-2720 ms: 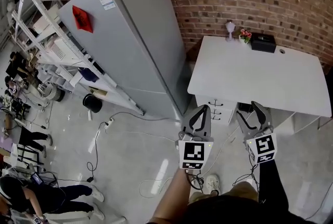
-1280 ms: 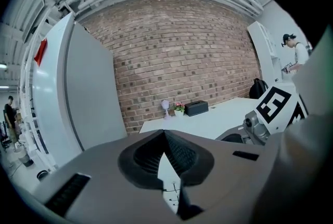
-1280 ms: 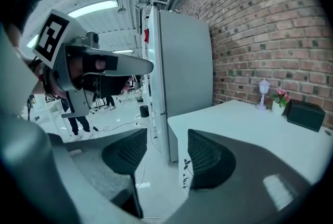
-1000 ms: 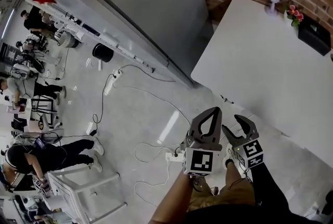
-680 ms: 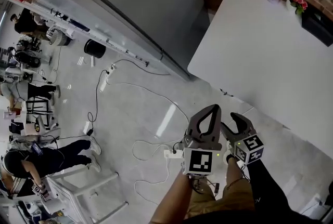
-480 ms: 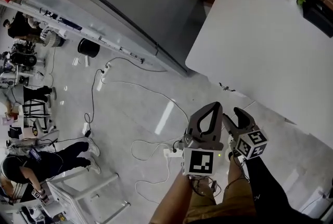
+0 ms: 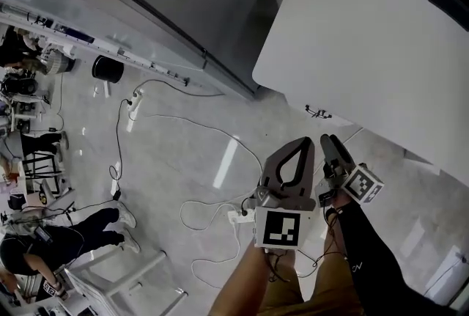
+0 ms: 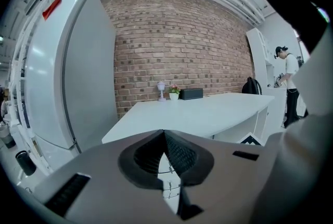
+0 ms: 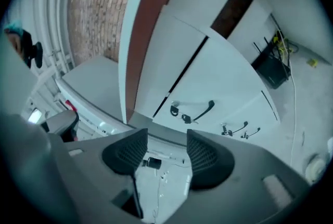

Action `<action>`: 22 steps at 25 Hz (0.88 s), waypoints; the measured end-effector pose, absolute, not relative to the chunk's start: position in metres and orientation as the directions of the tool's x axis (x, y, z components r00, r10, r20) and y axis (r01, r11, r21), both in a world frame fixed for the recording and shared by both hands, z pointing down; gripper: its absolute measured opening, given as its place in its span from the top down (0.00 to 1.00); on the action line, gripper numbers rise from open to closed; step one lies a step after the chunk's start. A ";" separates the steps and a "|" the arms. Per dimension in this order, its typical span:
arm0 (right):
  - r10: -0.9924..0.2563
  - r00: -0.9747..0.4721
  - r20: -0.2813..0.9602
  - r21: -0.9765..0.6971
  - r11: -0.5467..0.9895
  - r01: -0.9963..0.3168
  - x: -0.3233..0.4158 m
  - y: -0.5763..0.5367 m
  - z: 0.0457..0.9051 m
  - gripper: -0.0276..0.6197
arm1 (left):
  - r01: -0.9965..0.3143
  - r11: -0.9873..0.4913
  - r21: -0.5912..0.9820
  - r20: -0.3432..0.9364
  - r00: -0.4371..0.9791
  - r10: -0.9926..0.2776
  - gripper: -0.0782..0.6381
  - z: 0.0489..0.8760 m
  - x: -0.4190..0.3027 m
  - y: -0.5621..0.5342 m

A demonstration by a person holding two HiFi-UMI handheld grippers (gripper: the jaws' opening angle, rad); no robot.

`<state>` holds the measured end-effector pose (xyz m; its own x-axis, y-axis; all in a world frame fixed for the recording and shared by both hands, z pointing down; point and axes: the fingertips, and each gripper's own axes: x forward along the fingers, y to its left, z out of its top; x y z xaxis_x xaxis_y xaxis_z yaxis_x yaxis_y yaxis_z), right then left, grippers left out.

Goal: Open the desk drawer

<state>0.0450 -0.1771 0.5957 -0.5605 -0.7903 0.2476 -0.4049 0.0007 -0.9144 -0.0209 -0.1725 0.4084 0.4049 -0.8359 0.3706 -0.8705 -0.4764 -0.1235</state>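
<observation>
Drawer fronts of flat white board (image 9: 226, 88), each with a slim black bar handle (image 9: 202, 110), stand stacked under the white rectangular desk top (image 7: 366, 50), and the main risk I see is closing on the wrong one, since the lower handles sit just beside the top one. On the left, loose white cables (image 7: 212, 133) trail over the grey floor near the person's feet and could catch a step forward. The left gripper (image 7: 305, 141), its jaws pressed together on nothing, hangs just beside the right gripper (image 7: 330, 140); the two could knock one another during a reach. The right gripper has its jaws apart and empty, and is rolled so that the handle lies slanted across its view. A crooked approach could let the ribbed pads slide off the thin bar or nip the small lock fitting next to it, and the overhanging desk edge could be struck. In the right gripper view the drawers lie ahead of the open jaws, above and to the right of their gap, well apart, no contact yet.
</observation>
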 end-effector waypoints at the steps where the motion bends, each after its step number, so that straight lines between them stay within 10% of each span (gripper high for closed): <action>1: -0.812 -0.535 0.235 -0.936 -0.041 -0.350 0.045 -0.181 0.595 0.59 | -0.871 -0.477 -0.119 0.369 0.407 -0.836 0.88 0.411 -0.022 -0.174; 22: -0.938 -0.289 0.191 -0.979 -0.201 0.007 0.059 -0.229 0.658 0.78 | -0.882 -0.461 -0.098 0.348 0.404 -0.846 0.88 0.447 -0.059 -0.177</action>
